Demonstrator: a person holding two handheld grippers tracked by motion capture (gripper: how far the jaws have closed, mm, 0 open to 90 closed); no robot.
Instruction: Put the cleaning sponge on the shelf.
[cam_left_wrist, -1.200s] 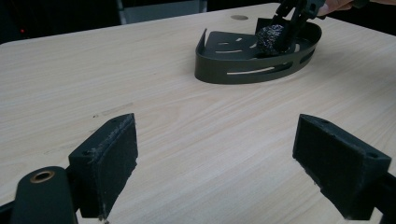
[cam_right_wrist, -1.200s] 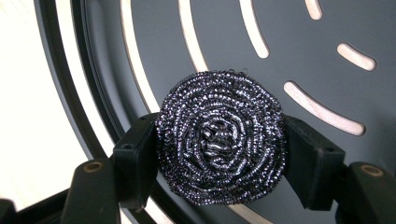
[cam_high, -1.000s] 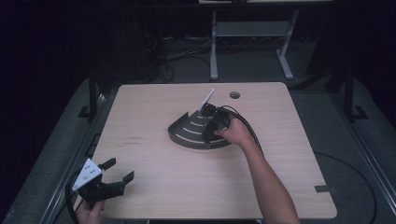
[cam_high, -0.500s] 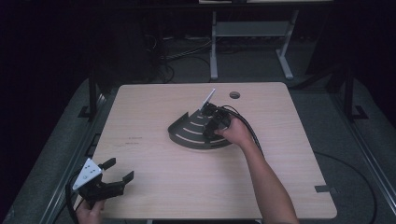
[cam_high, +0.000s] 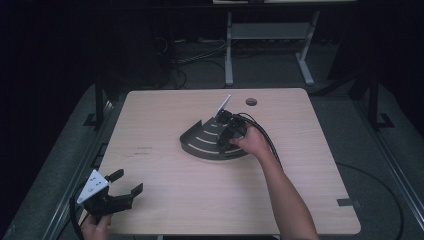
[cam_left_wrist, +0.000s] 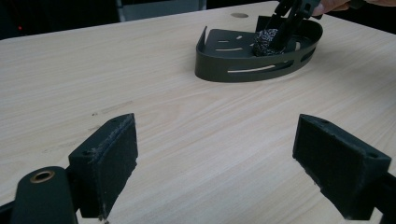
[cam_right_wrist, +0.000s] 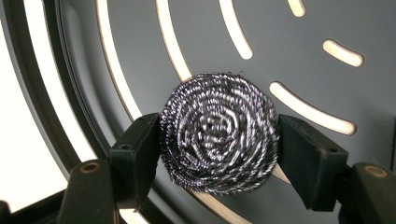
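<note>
1. Right gripper (cam_right_wrist: 218, 154) reaches down into the dark grey fan-shaped metal tray with curved slots (cam_high: 200, 145), mid-table. Its jaws have just been easing apart, with the round silver steel-wool scourer (cam_right_wrist: 218, 137) between them.
2. In the right gripper view both pads still touch the scourer's sides, so I read a light pinch, not a full release. Scourer sits on the tray floor, near the curved wall.
3. Likely step: setting the scourer down in the tray. To do it well, spread the jaws fully before lifting, since wire strands can snag the pads.
4. Lift straight up and clear the tray wall; don't drag sideways or the light tray may slide.
5. Left gripper (cam_high: 122, 187) rests at the near left table edge with jaws spread wide and nothing between them, well apart from the tray. Leave it there.
6. Light wooden table (cam_high: 165, 210) is bare around the tray.
</note>
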